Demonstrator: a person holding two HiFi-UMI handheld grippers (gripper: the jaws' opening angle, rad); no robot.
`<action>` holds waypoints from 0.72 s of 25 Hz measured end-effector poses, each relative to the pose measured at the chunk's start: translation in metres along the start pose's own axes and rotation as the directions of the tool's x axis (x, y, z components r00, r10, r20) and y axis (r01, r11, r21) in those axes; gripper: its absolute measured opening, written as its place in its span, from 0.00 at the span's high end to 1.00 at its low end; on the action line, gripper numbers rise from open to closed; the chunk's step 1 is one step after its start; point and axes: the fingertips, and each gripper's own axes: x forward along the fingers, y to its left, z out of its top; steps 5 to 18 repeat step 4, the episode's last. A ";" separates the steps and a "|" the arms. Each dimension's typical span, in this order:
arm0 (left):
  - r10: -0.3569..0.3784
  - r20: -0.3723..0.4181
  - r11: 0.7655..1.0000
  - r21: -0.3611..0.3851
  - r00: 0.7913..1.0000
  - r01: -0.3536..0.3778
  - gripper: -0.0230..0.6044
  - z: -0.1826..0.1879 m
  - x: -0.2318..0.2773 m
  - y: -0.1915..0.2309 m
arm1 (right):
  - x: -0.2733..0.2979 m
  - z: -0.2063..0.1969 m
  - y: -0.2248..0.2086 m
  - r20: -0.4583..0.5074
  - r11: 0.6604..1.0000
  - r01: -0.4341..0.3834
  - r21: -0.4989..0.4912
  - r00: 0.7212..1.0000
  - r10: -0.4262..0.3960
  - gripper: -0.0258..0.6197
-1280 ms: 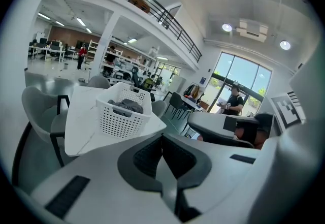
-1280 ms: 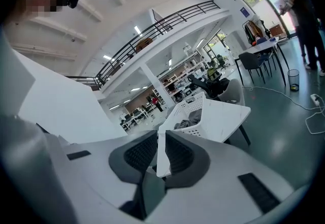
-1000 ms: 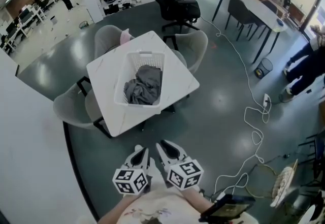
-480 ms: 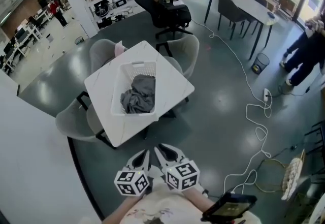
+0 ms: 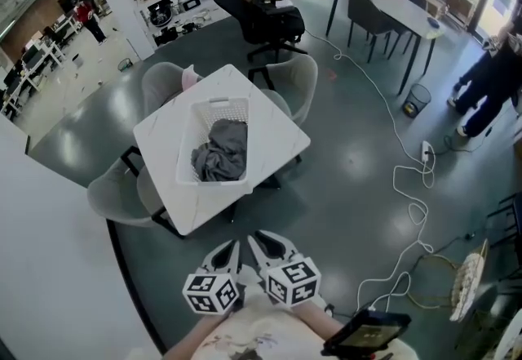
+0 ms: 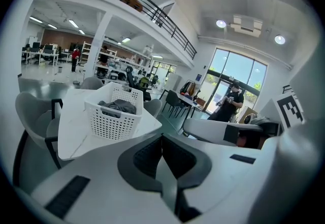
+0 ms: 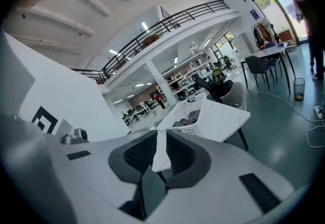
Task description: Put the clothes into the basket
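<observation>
You hold both grippers well short of the basket [image 5: 222, 109], on its near side and close against your body. The left gripper [image 5: 222, 255] and the right gripper [image 5: 271, 242] sit side by side, almost touching, with their tips aimed toward the basket. Your left gripper is closed with its pads pressed together and nothing between them, as the left gripper view shows [image 6: 162, 137]. Your right gripper is closed and empty as well, as the right gripper view shows [image 7: 161, 139].

The basket is white with lattice walls and rests on the white tabletop [image 5: 277, 138], well clear of its edges. Its long axis runs away from you, leaning a little to the right at the far end. That far short wall carries the handle slot and faces the black office chair [image 5: 265, 11] beyond the basket.

The clothes [image 5: 220, 152], a crumpled grey heap, lie inside the basket. They stretch along the same long axis and fill the middle and near part. In the left gripper view the heap [image 6: 118, 106] rises just above the rim of the basket [image 6: 114, 122].

Grey chairs [image 5: 300, 81] ring the basket's tabletop. A white cable [image 5: 408, 187] snakes over the floor to the right of the basket.
</observation>
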 end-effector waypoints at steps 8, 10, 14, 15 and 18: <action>-0.006 0.007 1.000 0.008 1.000 0.006 0.95 0.005 0.001 0.004 | 0.006 0.000 0.001 0.008 1.000 -0.004 0.000 1.000 0.004 0.87; -0.006 0.007 1.000 0.008 1.000 0.006 0.95 0.005 0.001 0.004 | 0.006 0.000 0.001 0.008 1.000 -0.004 0.000 1.000 0.004 0.87; -0.006 0.007 1.000 0.008 1.000 0.006 0.95 0.005 0.001 0.004 | 0.006 0.000 0.001 0.008 1.000 -0.004 0.000 1.000 0.004 0.87; -0.006 0.007 1.000 0.008 1.000 0.006 0.95 0.005 0.001 0.004 | 0.006 0.000 0.001 0.008 1.000 -0.004 0.000 1.000 0.004 0.87; -0.006 0.007 1.000 0.008 1.000 0.006 0.95 0.005 0.001 0.004 | 0.006 0.000 0.001 0.008 1.000 -0.004 0.000 1.000 0.004 0.87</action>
